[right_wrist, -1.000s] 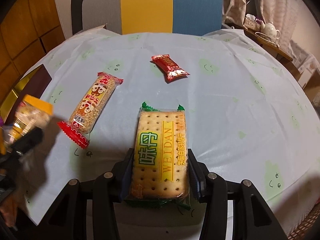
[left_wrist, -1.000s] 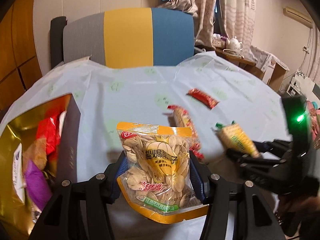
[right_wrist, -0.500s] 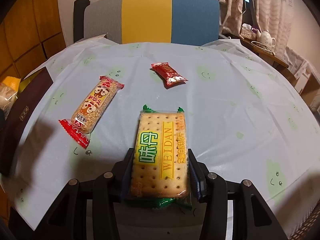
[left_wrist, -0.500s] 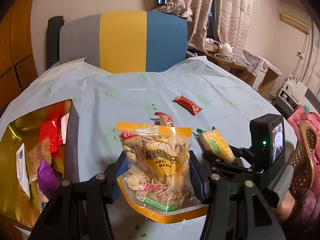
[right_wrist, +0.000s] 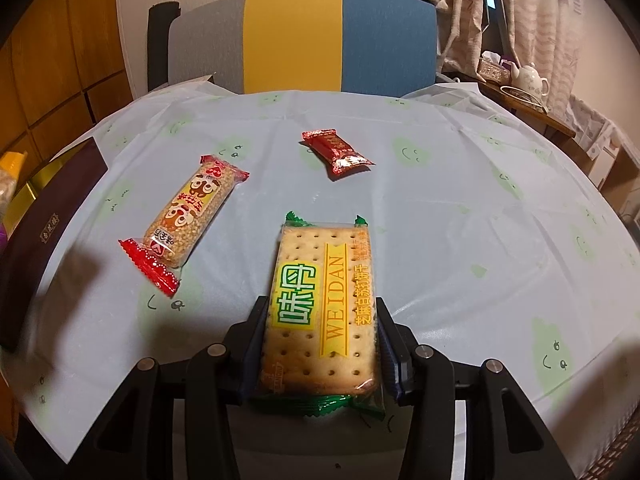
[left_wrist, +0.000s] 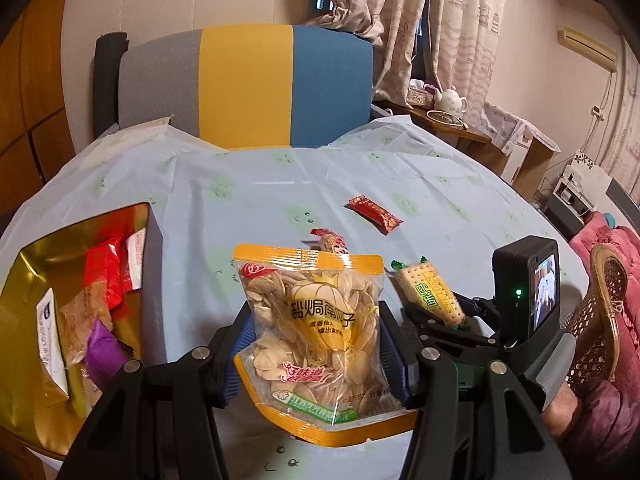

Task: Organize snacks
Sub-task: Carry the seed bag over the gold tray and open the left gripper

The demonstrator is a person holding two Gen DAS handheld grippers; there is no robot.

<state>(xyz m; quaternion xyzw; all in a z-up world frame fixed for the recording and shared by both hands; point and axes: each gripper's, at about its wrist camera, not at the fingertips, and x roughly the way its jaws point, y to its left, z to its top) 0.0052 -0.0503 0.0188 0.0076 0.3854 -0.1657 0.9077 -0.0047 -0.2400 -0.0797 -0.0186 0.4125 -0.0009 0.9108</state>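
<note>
Since a second ago, our left tongs point(left_wrist: 316, 356) have carried the seed bag point(left_wrist: 316, 328) upward, so more of the open gold box point(left_wrist: 60, 320) and the far side of the desk point(left_wrist: 248, 184) now show beneath them. The right tongs point(right_wrist: 320, 344) have stayed put over the same spot, with the cracker pack point(right_wrist: 324, 308) framed just as before.

The seed bag is a clear pouch with orange edges, full of pale seeds, held upright and clear of the desk, just to the right of the box. The cracker pack is a flat, see-through wrapper with green crimped ends and a yellow-and-green label, its near end between the pads.

Both tongs point forward and steeply downward. The left ones are clenched on the seed bag's sides; the right ones grasp the cracker pack by its long edges, and from the left wrist view we see that pack lifted off the desk. A long sesame bar point(right_wrist: 188, 216) and a small red candy point(right_wrist: 336, 152) lie loose on the pale blue cloth beyond.
</note>
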